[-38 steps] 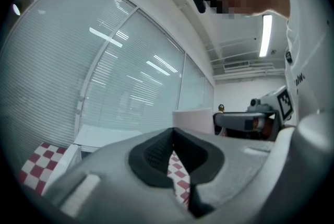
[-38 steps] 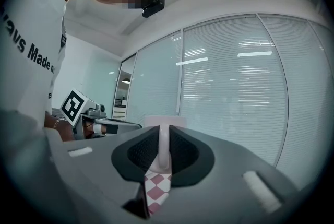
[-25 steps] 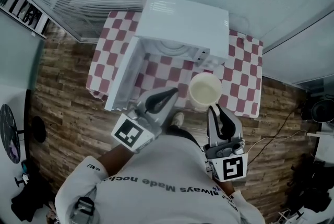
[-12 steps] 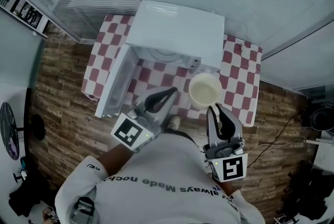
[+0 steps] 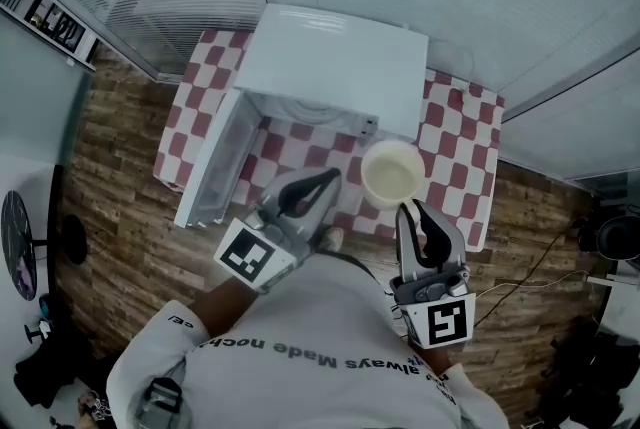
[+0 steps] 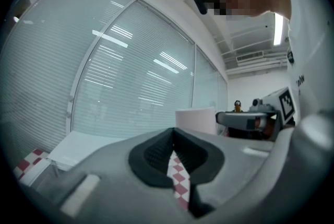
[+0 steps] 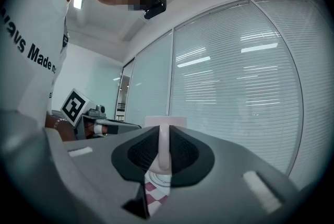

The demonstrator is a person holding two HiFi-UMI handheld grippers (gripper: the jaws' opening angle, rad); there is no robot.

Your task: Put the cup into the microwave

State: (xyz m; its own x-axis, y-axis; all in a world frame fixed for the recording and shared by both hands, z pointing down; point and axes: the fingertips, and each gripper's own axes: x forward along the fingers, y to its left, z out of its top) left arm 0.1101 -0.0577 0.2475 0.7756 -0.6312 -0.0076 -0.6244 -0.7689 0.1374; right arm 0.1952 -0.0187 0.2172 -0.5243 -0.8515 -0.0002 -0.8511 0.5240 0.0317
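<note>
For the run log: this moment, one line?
right gripper: shut on cup | left gripper: shut, empty | microwave: open, cup outside

Your left gripper (image 6: 173, 140) has its jaws closed tip to tip with nothing between them. Only a sliver of red-and-white checked cloth (image 6: 179, 180) shows through the gap below. Beyond the jaws stands the white cup (image 6: 195, 119). Your right gripper (image 6: 225, 118) is just beside it, with its marker cube (image 6: 286, 104). The microwave (image 6: 78, 145) lies lower left, with window blinds (image 6: 130, 77) behind.

Microwave (image 5: 335, 62) on checkered table (image 5: 455, 132)
</note>
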